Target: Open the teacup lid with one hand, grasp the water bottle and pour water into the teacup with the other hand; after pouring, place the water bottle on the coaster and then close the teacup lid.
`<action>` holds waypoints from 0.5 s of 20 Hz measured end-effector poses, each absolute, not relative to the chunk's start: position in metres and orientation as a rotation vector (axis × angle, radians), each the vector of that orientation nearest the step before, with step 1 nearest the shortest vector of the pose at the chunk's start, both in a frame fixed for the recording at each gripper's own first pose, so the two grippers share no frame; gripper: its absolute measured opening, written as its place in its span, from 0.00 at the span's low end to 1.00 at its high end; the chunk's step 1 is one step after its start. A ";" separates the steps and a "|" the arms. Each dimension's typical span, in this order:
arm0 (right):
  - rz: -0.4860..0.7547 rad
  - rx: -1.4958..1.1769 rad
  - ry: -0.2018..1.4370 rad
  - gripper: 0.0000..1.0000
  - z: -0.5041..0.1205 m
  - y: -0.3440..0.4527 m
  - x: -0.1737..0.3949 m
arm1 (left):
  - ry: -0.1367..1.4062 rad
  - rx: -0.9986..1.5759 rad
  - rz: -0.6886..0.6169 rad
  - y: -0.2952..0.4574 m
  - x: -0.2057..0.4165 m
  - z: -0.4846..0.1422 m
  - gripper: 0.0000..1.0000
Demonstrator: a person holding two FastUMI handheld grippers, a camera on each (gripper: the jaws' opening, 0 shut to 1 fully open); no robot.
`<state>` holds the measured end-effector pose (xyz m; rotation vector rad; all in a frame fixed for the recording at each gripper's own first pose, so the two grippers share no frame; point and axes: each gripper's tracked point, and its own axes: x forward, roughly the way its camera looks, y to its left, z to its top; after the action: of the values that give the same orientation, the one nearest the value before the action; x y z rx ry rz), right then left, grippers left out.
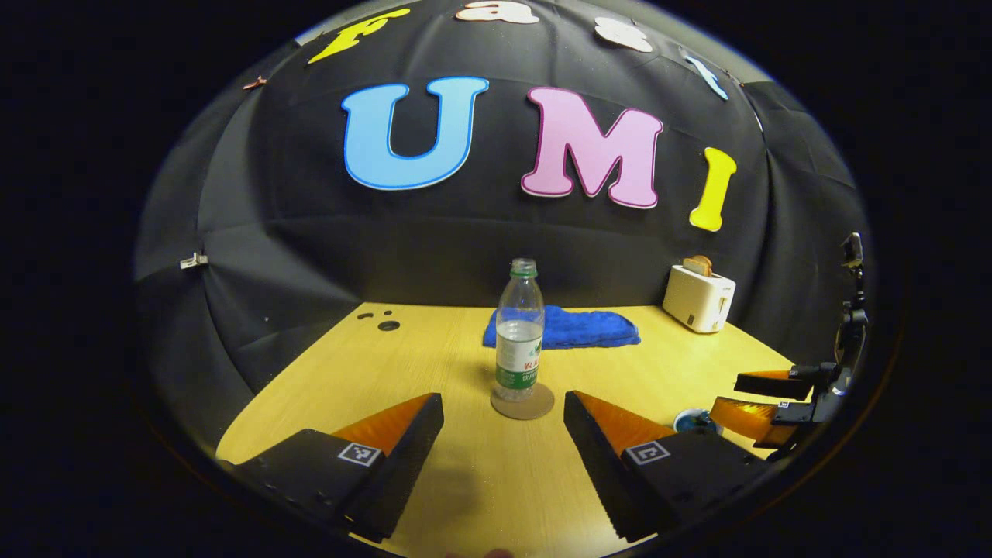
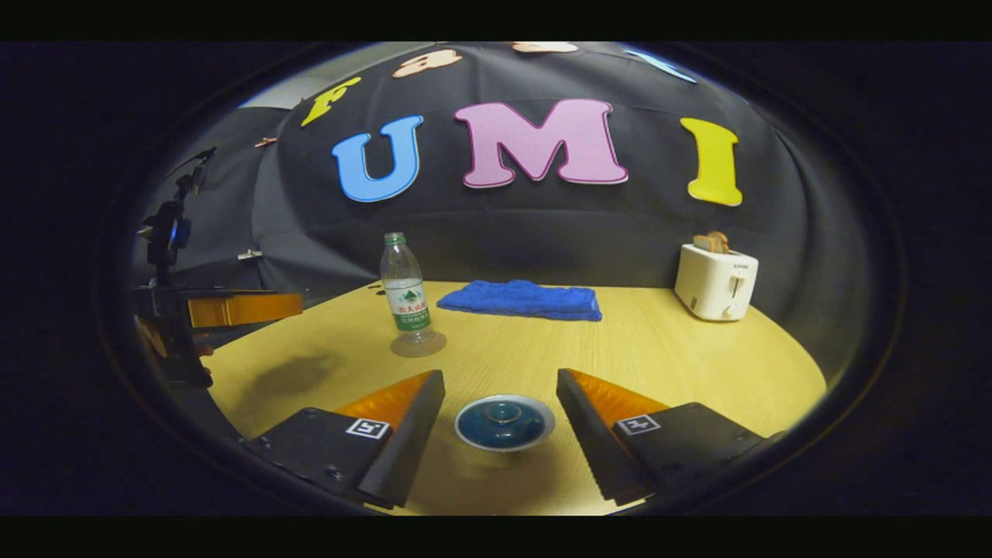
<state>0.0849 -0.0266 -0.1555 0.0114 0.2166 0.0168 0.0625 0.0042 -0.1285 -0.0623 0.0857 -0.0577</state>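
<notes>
Blue lidded teacup (image 2: 504,422) between spread right jaws | bottle (image 1: 518,333) on coaster (image 1: 523,403) beyond spread left jaws

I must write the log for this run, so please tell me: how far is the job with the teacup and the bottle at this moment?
It looks like either the very start or the very end. The water bottle stands upright on the coaster, without a cap, and the lid sits on the teacup. Nothing is in hand: the left claw is open facing the bottle, and the right claw is open around the teacup. Whether water was poured cannot be told.
</notes>
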 end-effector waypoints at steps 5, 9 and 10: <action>-0.001 -0.016 0.158 1.00 -0.080 -0.036 0.078 | 0.021 -0.086 -0.044 -0.003 0.033 -0.066 0.98; -0.009 -0.027 0.089 1.00 -0.014 -0.041 0.074 | 0.019 -0.161 -0.054 -0.024 -0.001 -0.037 0.95; -0.005 -0.030 0.073 1.00 0.000 -0.041 0.073 | 0.013 -0.158 -0.046 -0.023 -0.007 -0.030 0.95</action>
<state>0.0726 -0.0405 -0.0004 -0.0303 0.0731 -0.0051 -0.0073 -0.0226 -0.0302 -0.1577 0.0131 -0.0463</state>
